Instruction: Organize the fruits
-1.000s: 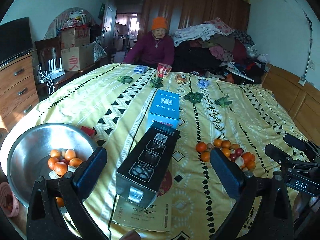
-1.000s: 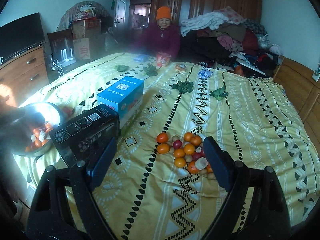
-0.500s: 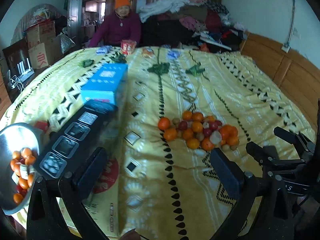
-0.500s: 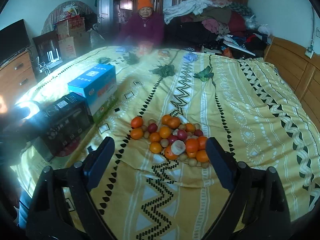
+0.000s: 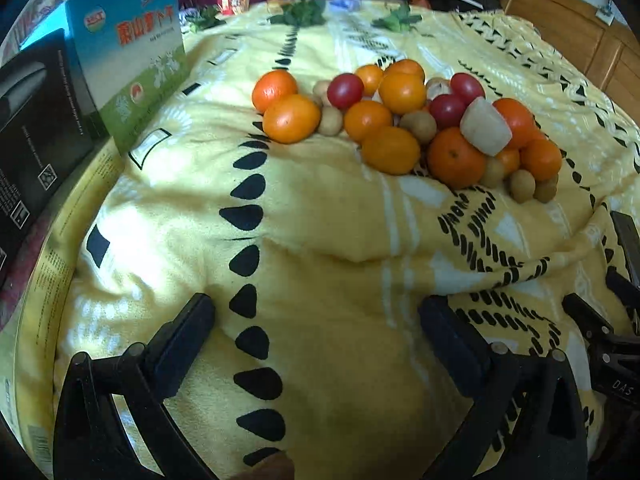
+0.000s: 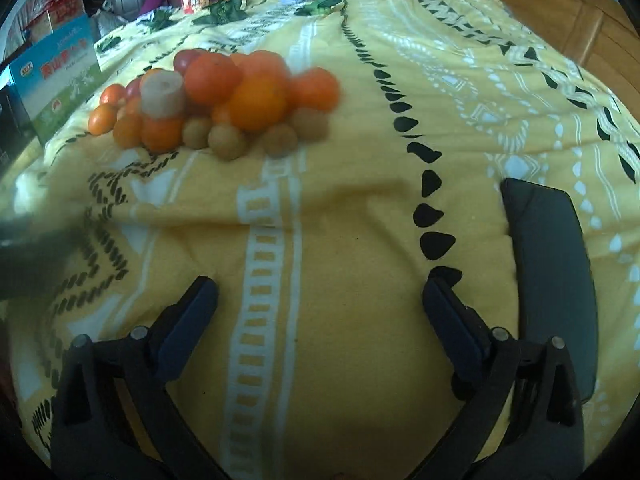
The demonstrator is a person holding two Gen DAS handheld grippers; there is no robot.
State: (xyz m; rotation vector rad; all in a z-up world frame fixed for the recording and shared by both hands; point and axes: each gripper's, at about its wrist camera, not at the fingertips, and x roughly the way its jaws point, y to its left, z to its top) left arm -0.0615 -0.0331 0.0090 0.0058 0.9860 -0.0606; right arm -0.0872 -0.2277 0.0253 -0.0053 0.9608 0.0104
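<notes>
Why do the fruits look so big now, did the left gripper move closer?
Yes. The left gripper has come down toward the fruit pile on the yellow blanket; the blue box now looms beside it.

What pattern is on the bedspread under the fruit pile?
Yellow bedspread with black teardrop rows and white geometric bands; clearest in the left wrist view.

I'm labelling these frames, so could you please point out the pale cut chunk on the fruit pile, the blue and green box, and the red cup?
Pale cut chunk (image 5: 485,127), left wrist view, its side.
Blue and green box (image 5: 132,56), left wrist view, printed front.
Red cup (image 5: 233,0), left wrist view, its wall.
</notes>
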